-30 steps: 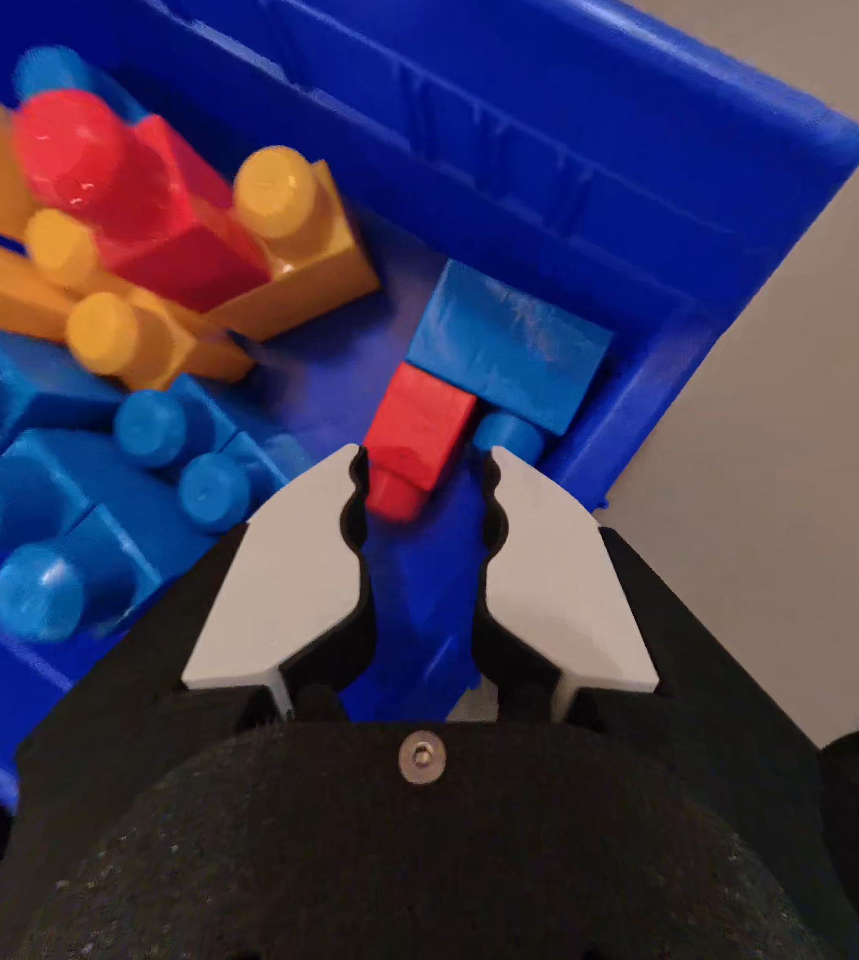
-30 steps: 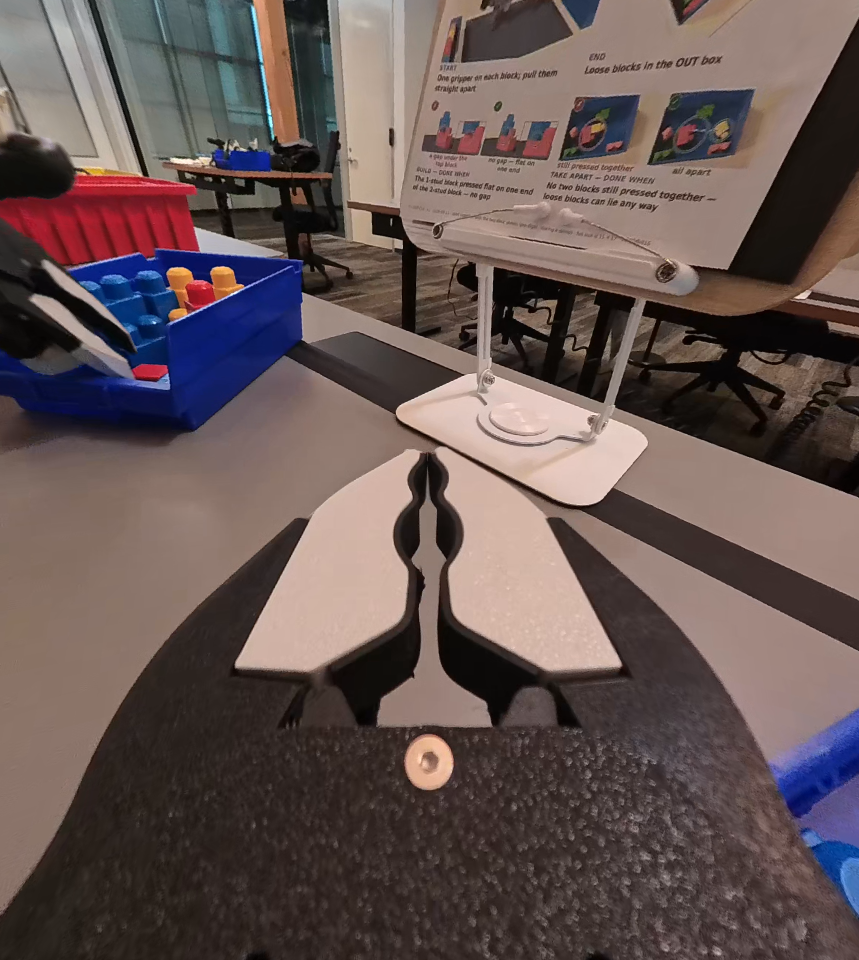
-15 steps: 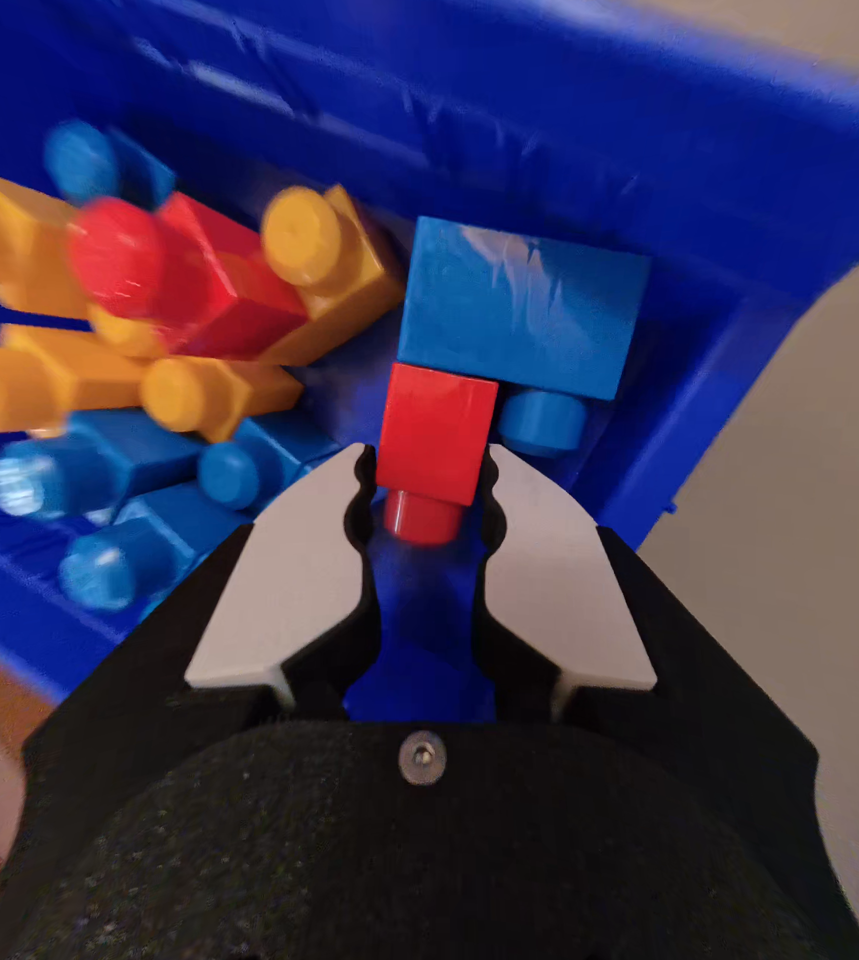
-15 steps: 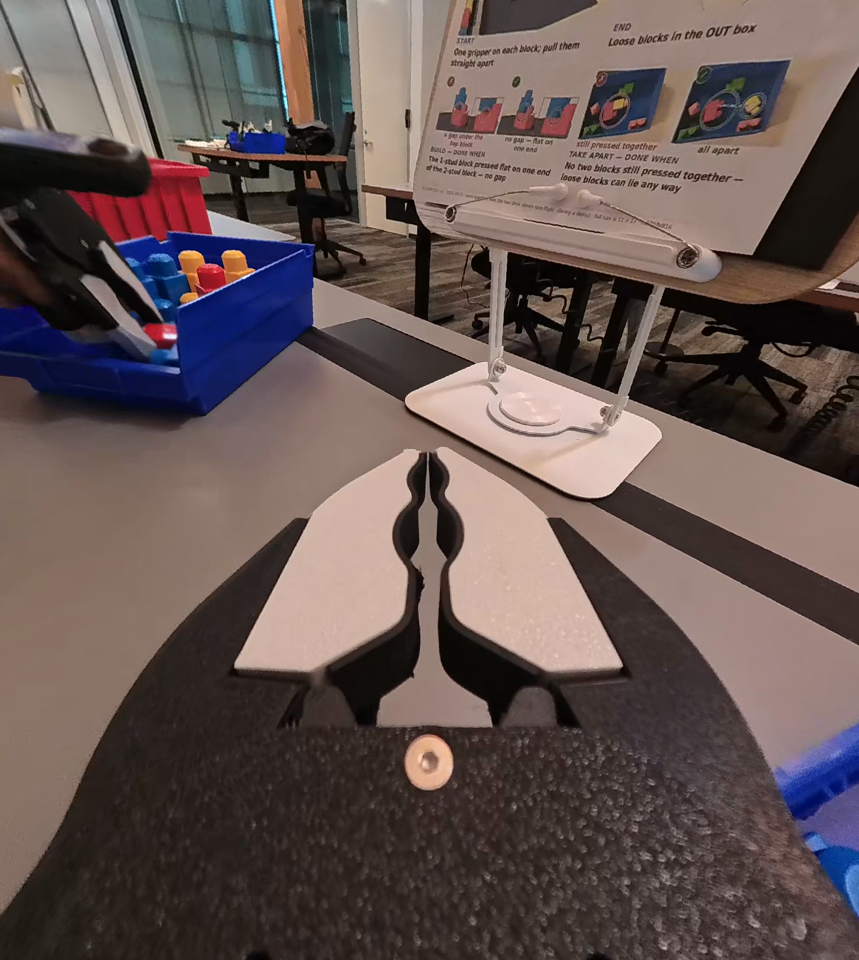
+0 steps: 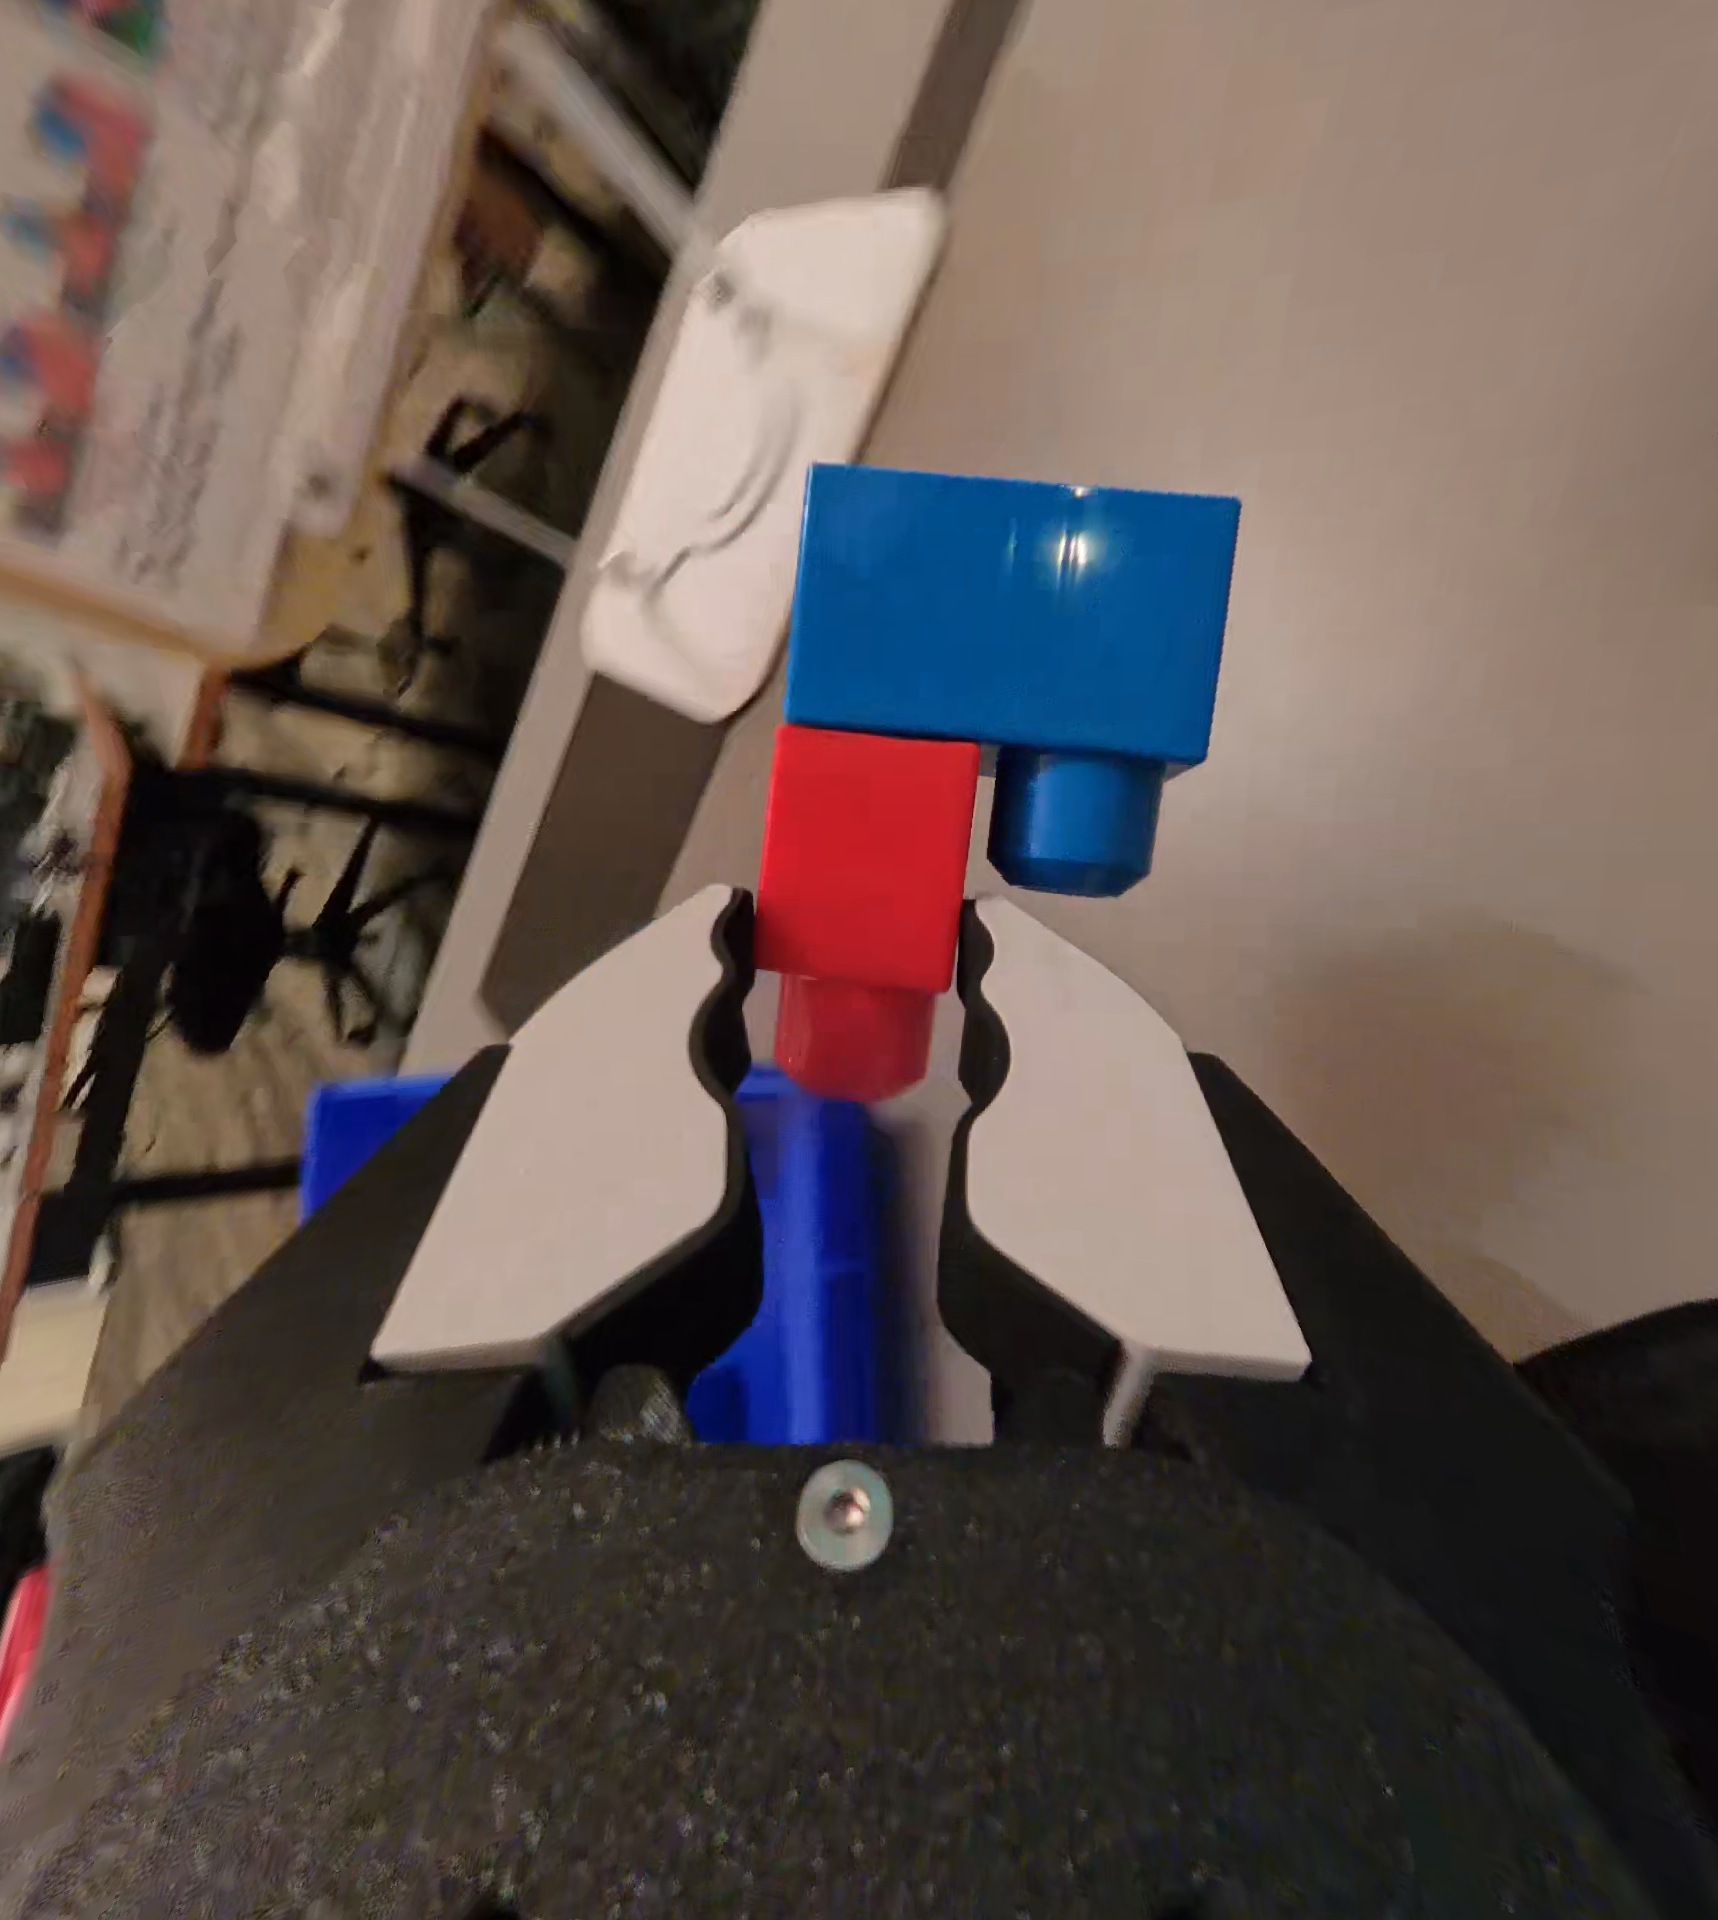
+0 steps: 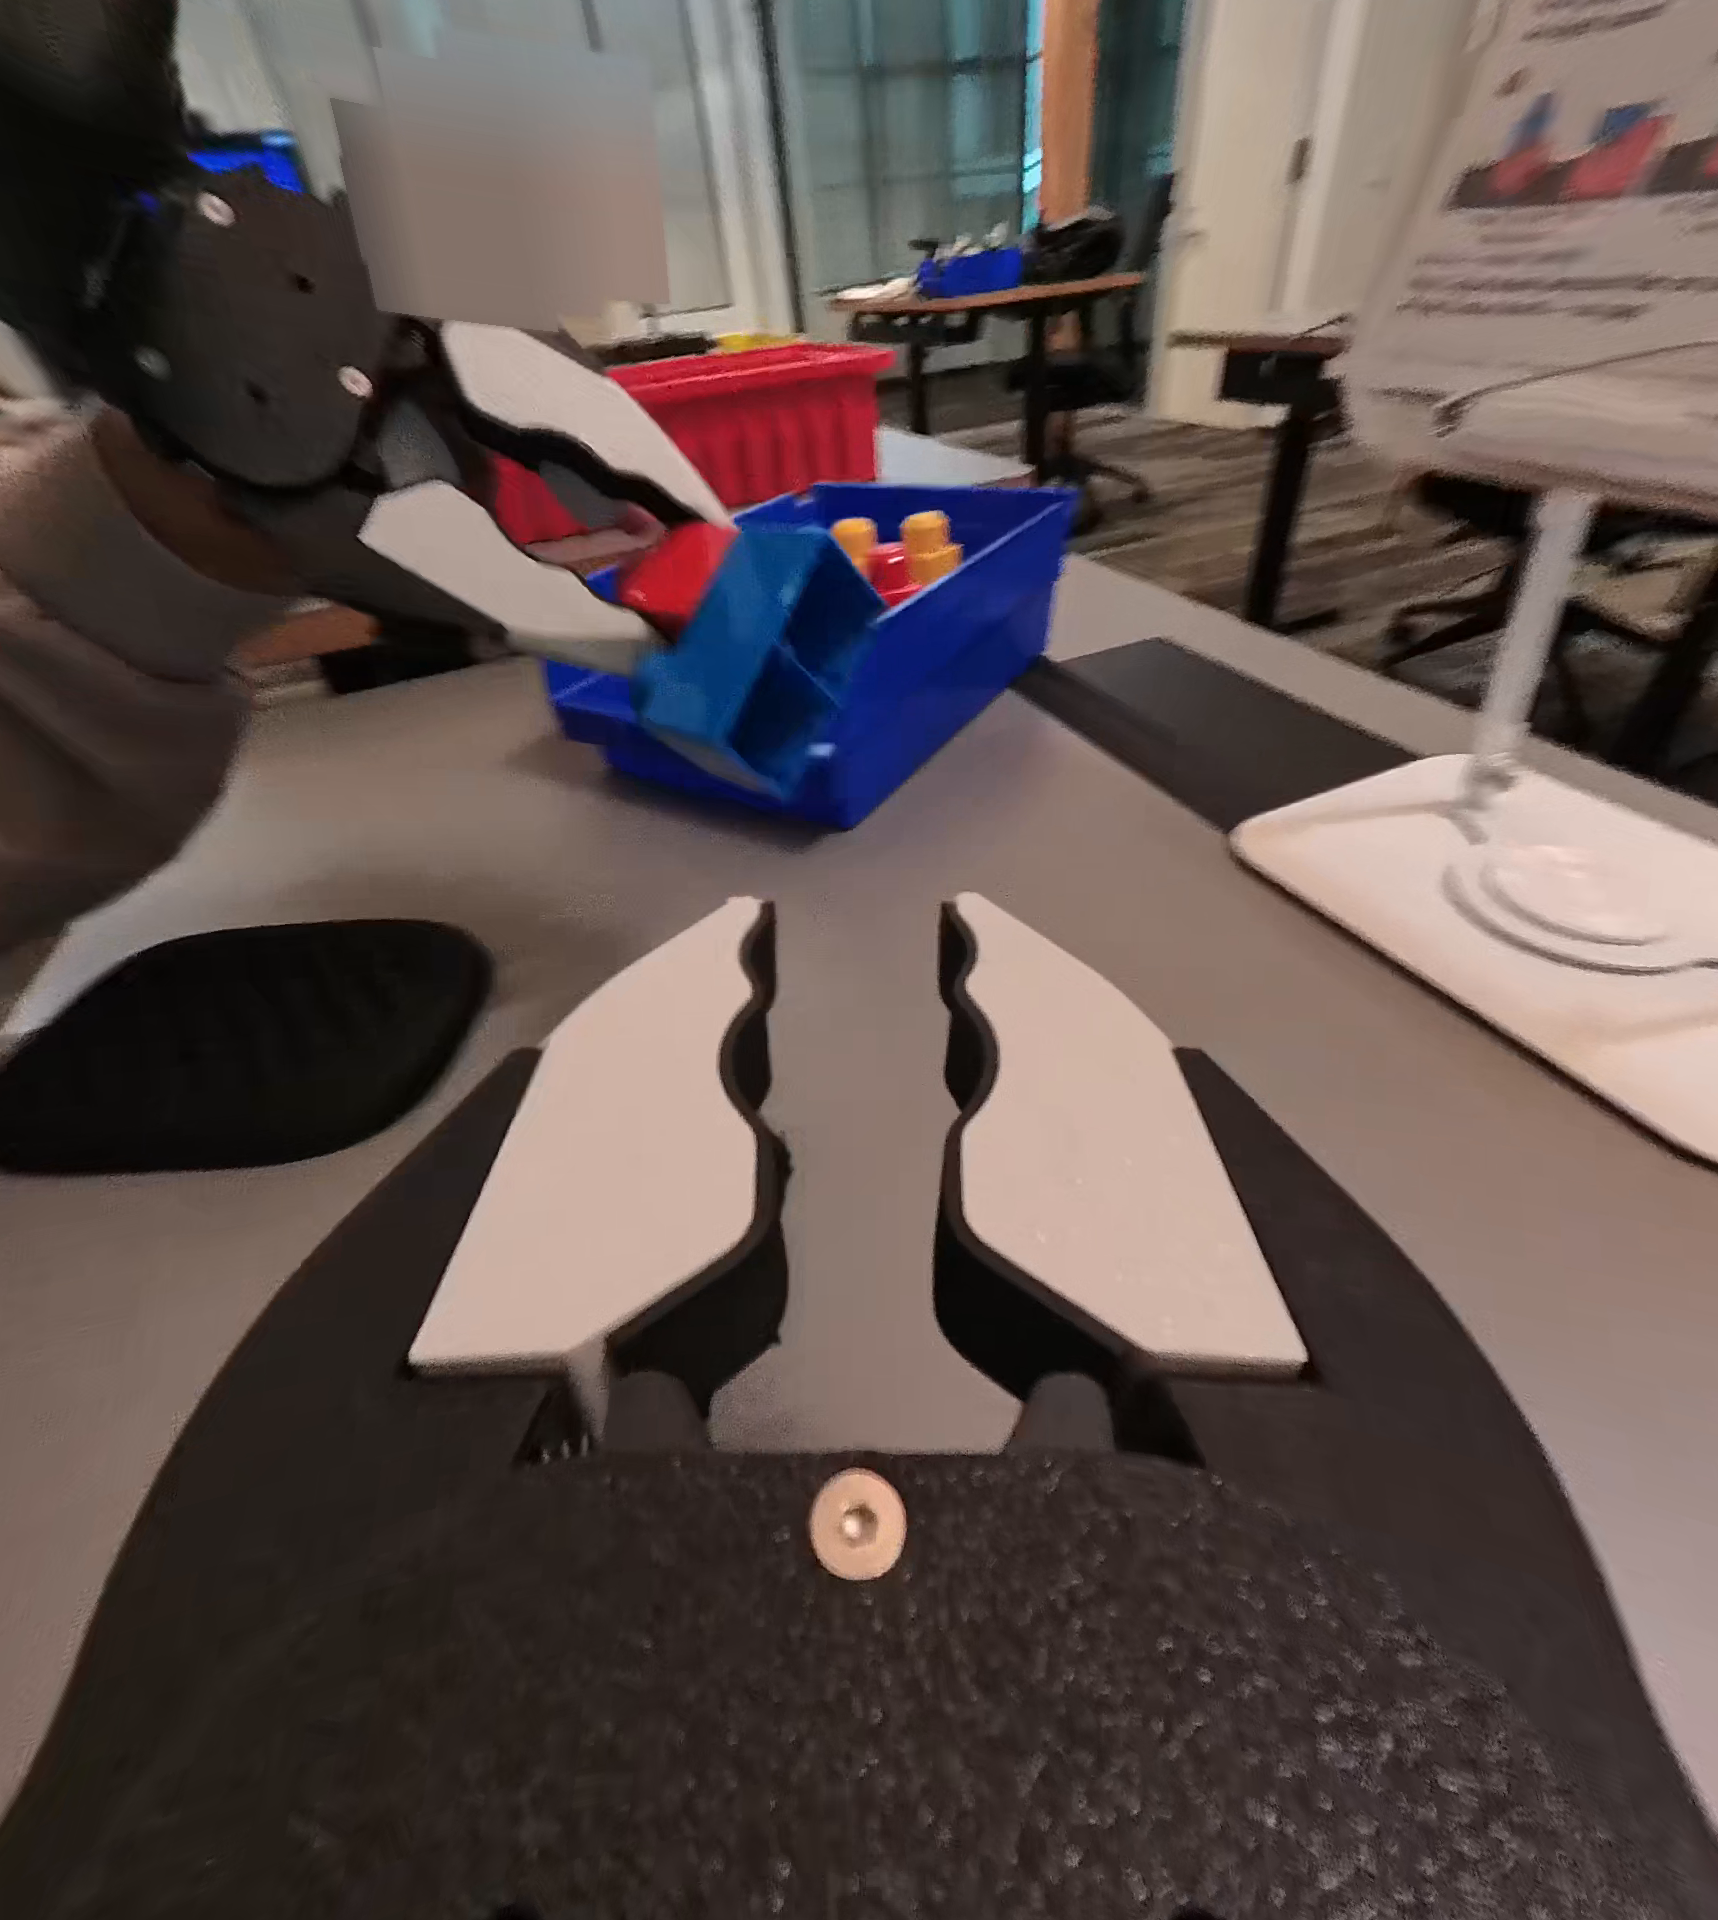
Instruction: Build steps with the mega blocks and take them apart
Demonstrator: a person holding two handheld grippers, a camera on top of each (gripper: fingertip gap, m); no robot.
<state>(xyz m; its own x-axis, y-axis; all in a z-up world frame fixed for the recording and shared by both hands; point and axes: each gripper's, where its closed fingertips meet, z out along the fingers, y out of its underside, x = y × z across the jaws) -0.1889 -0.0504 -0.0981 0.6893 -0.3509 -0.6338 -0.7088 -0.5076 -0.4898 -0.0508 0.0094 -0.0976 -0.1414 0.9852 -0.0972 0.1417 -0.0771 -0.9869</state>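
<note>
The left gripper point(image 5: 857, 912) has its 2 white fingers clamped on the small red 1-stud plastic block point(image 5: 865, 857), which they hold by its 2 flat side walls, with its stud pointing back toward the gripper. This red block is pressed onto 1 end of the larger blue 2-stud plastic block point(image 5: 1011, 608), so the pair forms a step, and the second blue stud stays free beside the red block. In the right wrist view the pair hangs in the air above the grey table point(image 6: 419, 852), in front of the blue plastic bin point(image 6: 938, 675) that contains more yellow and red blocks.

The right gripper point(image 6: 853, 914) has its fingers apart and holds nothing; it hovers low over the table.

I judge that these blocks are light, hollow and stiff, with smooth and a little slippery walls. The joint holds only by friction, so a sideways knock could loosen it. To separate them, the right gripper should take the blue block on its 2 long flat sides and pull straight away.
</note>
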